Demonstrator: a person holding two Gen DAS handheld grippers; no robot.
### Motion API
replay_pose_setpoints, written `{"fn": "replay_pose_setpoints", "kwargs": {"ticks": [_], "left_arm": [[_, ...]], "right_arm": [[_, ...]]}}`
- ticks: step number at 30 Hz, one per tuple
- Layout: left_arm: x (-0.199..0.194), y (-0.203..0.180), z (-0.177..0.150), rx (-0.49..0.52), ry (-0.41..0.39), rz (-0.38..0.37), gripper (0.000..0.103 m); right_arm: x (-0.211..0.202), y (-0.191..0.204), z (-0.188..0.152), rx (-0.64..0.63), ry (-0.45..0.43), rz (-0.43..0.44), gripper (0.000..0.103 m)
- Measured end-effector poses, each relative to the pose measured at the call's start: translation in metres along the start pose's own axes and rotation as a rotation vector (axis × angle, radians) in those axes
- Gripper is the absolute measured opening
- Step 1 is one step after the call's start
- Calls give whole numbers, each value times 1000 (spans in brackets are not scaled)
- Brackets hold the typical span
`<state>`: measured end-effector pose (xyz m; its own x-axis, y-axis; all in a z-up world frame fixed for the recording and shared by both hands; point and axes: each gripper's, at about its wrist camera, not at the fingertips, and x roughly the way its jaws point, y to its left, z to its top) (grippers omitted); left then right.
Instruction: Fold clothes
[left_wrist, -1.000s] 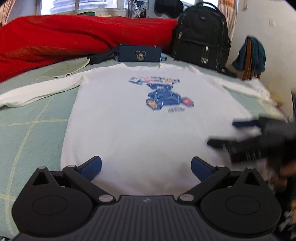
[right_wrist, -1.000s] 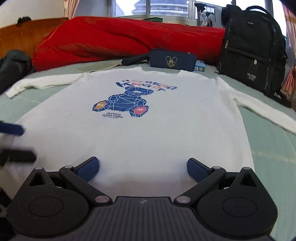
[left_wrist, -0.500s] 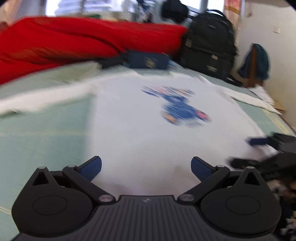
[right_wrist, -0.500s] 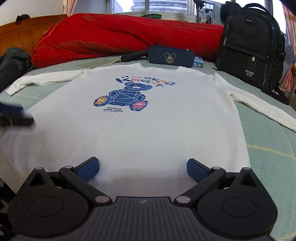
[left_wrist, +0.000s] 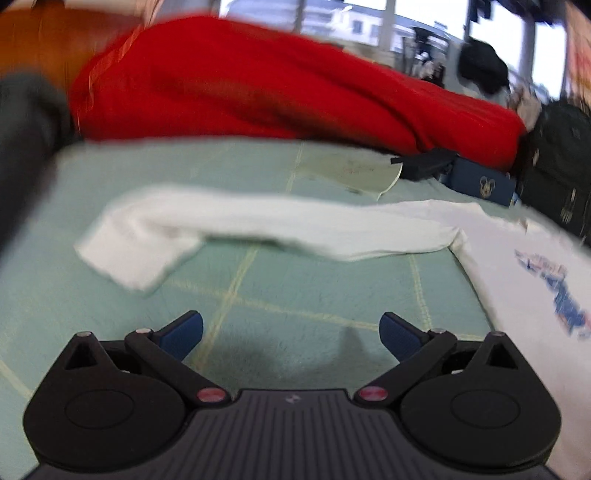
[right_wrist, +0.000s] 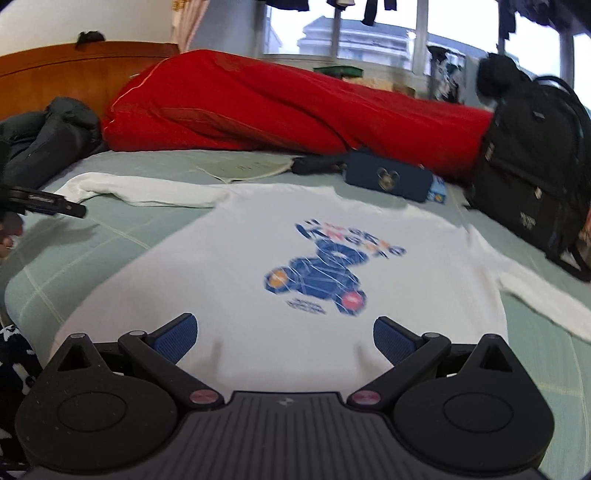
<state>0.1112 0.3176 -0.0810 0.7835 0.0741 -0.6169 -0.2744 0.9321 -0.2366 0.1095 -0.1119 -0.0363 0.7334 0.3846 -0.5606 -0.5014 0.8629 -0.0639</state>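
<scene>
1. The white long-sleeved shirt (right_wrist: 236, 266) lies flat, print up, on the green bed (left_wrist: 303, 288), both sleeves spread out to the sides.
2. Beyond the shirt's collar sits a closed navy pouch (right_wrist: 388, 181); its contents cannot be seen.
3. Beside the shirt's far sleeve stands a black backpack (right_wrist: 528, 184), zipped shut.
4. Behind the shirt lies a red quilt (right_wrist: 277, 107).
5. The left gripper (left_wrist: 291, 328) hovers beside the shirt's sleeve (left_wrist: 258, 221), fingers wide, empty.
6. The right gripper (right_wrist: 284, 332) hangs over the shirt's hem, fingers wide, empty.

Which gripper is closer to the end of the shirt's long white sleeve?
Left. The left gripper hovers just before the sleeve end; the right gripper sits over the shirt's body.
</scene>
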Motion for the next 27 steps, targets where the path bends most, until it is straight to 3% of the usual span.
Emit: {"fn": "replay_pose_setpoints", "kwargs": {"ticks": [2, 4, 12, 16, 19, 22, 26, 27], "left_arm": [[11, 20, -1, -95, -6, -53, 100], [17, 31, 1, -129, -28, -69, 101], [44, 74, 23, -280, -89, -96, 101], [48, 85, 28, -294, -108, -65, 99], [47, 94, 29, -330, -135, -38, 89], [44, 104, 27, -365, -150, -15, 69], [43, 116, 29, -392, -141, 30, 21], [42, 119, 30, -399, -139, 41, 18]], "right_arm": [[4, 8, 5, -14, 3, 6, 103], [8, 13, 7, -17, 8, 18, 103], [30, 24, 8, -11, 50, 27, 103], [37, 26, 7, -12, 67, 24, 103], [37, 26, 6, -18, 68, 16, 103], [36, 23, 6, -19, 65, 5, 103], [38, 20, 5, 6, 68, 4, 103], [38, 19, 5, 13, 69, 5, 103]]}}
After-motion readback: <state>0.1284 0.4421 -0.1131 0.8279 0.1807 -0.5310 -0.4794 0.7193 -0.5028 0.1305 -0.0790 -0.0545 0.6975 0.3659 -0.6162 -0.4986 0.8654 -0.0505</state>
